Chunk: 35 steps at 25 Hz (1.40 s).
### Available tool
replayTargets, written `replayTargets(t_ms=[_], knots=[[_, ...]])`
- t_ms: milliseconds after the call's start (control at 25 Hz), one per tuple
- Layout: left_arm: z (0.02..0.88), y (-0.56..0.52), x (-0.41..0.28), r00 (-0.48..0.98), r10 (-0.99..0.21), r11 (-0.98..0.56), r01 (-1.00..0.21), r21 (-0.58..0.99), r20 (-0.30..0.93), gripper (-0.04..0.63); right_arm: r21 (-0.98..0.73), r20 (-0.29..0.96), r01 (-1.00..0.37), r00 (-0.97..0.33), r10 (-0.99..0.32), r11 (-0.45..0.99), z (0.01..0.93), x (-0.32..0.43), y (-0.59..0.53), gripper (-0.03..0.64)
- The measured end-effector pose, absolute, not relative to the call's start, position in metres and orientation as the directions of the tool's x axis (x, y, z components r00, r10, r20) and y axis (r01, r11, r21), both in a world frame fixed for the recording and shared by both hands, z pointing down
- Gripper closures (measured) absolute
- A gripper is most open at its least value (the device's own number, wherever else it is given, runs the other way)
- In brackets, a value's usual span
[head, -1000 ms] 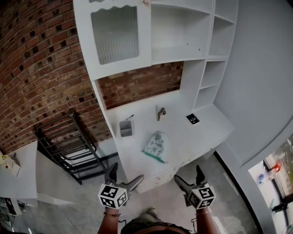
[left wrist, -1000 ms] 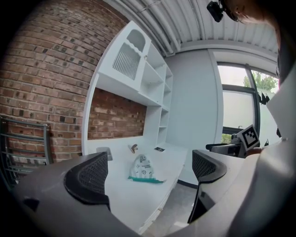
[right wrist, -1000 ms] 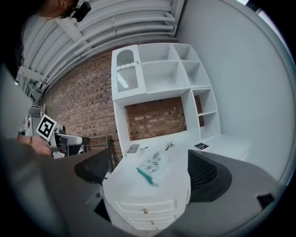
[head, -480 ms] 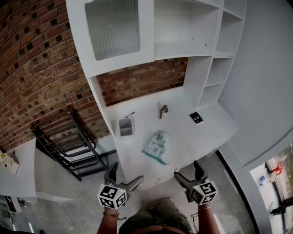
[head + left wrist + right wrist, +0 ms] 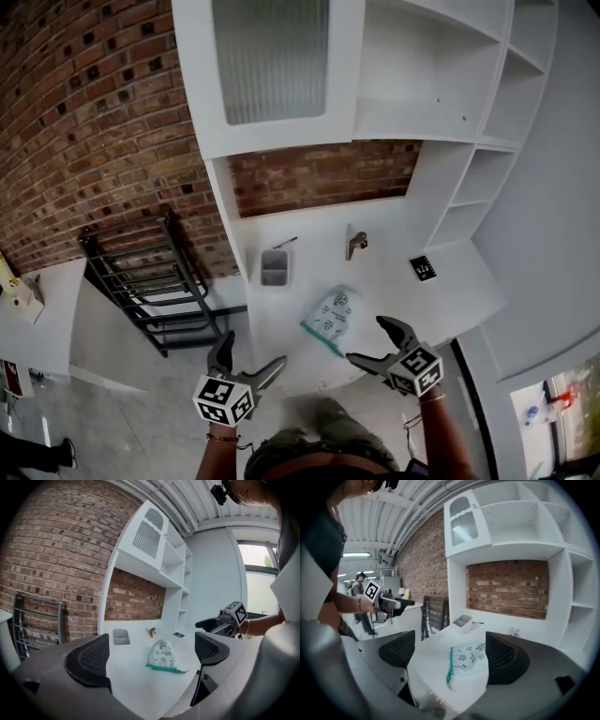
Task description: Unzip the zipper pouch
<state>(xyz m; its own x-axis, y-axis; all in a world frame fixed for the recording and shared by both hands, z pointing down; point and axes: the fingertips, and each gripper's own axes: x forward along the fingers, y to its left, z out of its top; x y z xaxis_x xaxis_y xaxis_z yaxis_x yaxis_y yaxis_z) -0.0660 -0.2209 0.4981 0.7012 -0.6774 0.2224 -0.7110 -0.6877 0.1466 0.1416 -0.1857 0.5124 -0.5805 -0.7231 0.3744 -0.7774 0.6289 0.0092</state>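
While left tool (image 5: 251,352) wide, right tool (image 5: 366,339) wide, empty, narrowing; bystander (image 5: 359,584) in its view

- My left black two-jaw gripper (image 5: 251,352) points ahead, its jaws spread wide and gripping nothing.
- My right black two-jaw gripper (image 5: 366,339) is rolled inward; its jaws have just been closing slightly but stand wide, empty.
- Both forearms (image 5: 441,433) reach forward.

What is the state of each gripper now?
Left gripper: open, holding nothing.
Right gripper: open, jaws have just been closing slightly, nothing between them; the zipper pouch lies ahead, untouched.
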Motion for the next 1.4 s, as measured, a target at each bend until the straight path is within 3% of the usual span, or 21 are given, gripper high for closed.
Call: replayTargets(t_ms=[120,280,520,600,720,960,1160,1400], knots=[[0.494,-0.232,-0.074,0.657,-0.720,-0.641,-0.753,0.150,0.223,0.029,0.058,0.534,-0.586,-0.666,-0.521,0.808,0.523,0.123,-0.208,0.156],[0.501,-0.236,-0.084,0.613,-0.750,-0.592,-0.789,0.162,0.247,0.029,0.108,0.670,-0.358,-0.663,-0.334,0.927,0.550,0.111,-0.242,0.179],[0.506,-0.241,-0.104,0.561,-0.784,-0.543,-0.827,0.142,0.267,0.029,0.062,0.785,-0.206,-0.594,-0.176,0.976,0.591,0.096,-0.302,0.220],[0.508,-0.240,-0.107,0.567,-0.779,-0.545,-0.824,0.155,0.269,0.029,0.035,0.805,-0.207,-0.574,-0.150,0.978,0.608,0.089,-0.324,0.293],[0.518,-0.236,-0.112,0.557,-0.776,-0.532,-0.830,0.166,0.296,0.029,-0.006,0.865,-0.159,-0.497,-0.074,0.987,0.640,0.083,-0.339,0.311],[0.523,-0.238,-0.125,0.521,-0.792,-0.498,-0.853,0.157,0.318,0.029,-0.069,0.967,0.087,-0.238,0.088,0.994,0.683,0.080,-0.339,0.311],[0.522,-0.242,-0.140,0.472,-0.821,-0.446,-0.881,0.155,0.321,0.029,-0.162,0.963,0.163,-0.190,0.192,0.973,0.697,0.060,-0.336,0.338],[0.530,-0.233,-0.162,0.400,-0.850,-0.363,-0.916,0.168,0.344,0.029,-0.229,0.968,0.258,-0.042,0.248,0.939,0.720,0.059,-0.335,0.376]])
